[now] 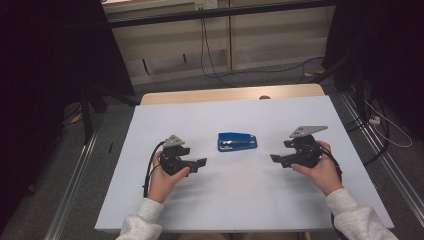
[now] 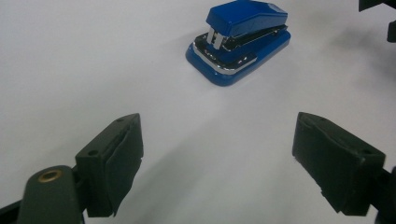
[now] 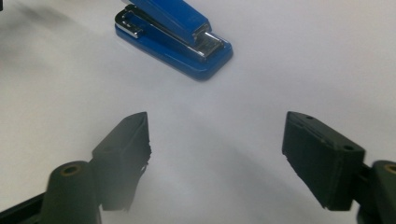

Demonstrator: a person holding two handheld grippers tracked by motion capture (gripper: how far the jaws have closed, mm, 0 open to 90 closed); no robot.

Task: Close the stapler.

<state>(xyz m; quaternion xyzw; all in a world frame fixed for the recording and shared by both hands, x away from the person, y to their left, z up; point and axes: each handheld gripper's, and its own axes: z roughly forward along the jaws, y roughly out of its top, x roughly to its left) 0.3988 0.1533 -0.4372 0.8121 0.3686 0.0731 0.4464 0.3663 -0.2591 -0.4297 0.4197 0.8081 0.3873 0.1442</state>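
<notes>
High view: a blue stapler lies flat near the middle of the white tabletop, a little toward the far edge. The left tool sits to its near-left, the right tool to its near-right, each held in a hand and pointed inward at the stapler. Both well apart from it; nothing is gripped.

Left gripper view: jaws stand wide, empty, bare tabletop between them. The stapler lies ahead and slightly right of centre, its chrome front end turned toward this camera.

Right gripper view: jaws spread wide here too, nothing between them. The stapler lies ahead toward the upper left, seen at an angle, its metal nose pointing toward the lower right of this view.

Judgement: this looks like the approach step, before any contact. Next move likely calls for one tool to close the gap, line its jaws across the stapler's narrow body, then shut; the other may steady the base.
</notes>
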